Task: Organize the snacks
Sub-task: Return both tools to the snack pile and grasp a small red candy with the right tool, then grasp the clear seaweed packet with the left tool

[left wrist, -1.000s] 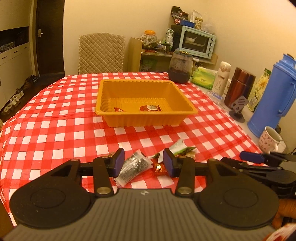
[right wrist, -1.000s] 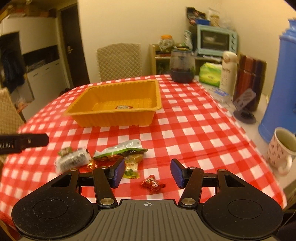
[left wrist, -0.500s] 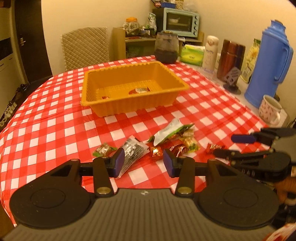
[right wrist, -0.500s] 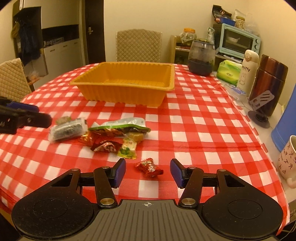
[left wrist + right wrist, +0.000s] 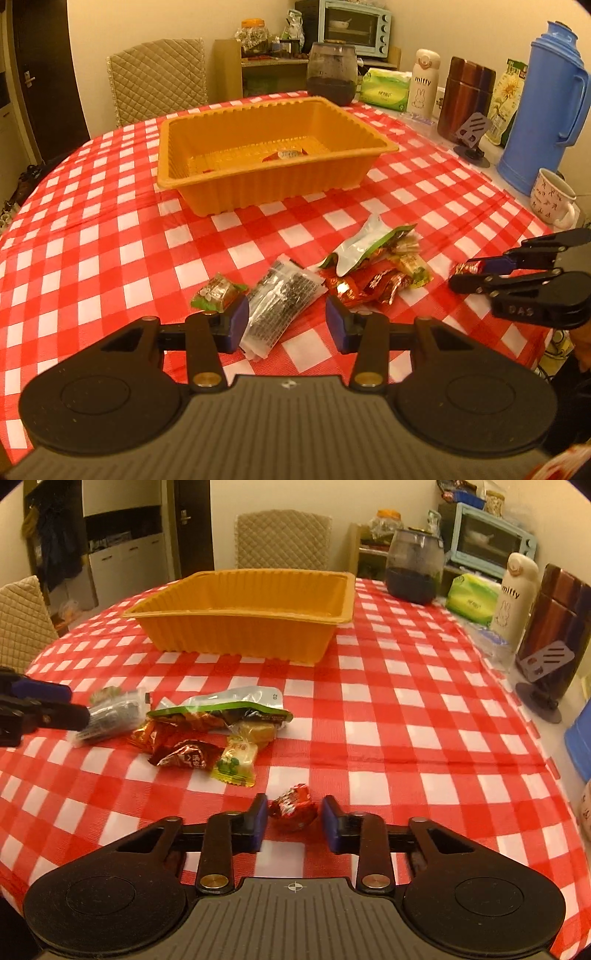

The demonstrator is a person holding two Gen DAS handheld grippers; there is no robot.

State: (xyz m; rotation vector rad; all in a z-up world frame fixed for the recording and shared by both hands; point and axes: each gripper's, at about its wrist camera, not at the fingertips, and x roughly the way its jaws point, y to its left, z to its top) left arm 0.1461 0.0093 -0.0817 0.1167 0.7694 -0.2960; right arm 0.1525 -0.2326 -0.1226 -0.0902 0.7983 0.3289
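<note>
An orange tray point(image 5: 207, 184) point(image 5: 332, 590) stands mid-table with two small wrapped snacks inside point(image 5: 284, 155). A pile of snacks lies in front of it: a clear packet of dark pieces point(image 5: 284, 306) point(image 5: 110, 716), a green and silver pouch point(image 5: 365, 243) point(image 5: 221, 705), red wrapped candies point(image 5: 373, 284) point(image 5: 184, 755) and a yellow one point(image 5: 236, 760). My left gripper point(image 5: 283, 323) is open, its jaws either side of the clear packet's near end. My right gripper point(image 5: 293, 821) is open around a lone red candy point(image 5: 293, 808) on the cloth, apart from it.
A red checked cloth point(image 5: 92, 236) covers the table. Along the right edge stand a blue jug point(image 5: 543, 107), a mug point(image 5: 550, 195), a brown flask point(image 5: 465, 96), a white bottle point(image 5: 517, 590), tissues point(image 5: 472, 598) and a dark glass jar point(image 5: 413, 568). A chair point(image 5: 284, 539) stands behind.
Both grippers have moved down and forward toward the snacks. The right jaws now flank the lone red candy and have narrowed; the left jaws now flank the clear packet.
</note>
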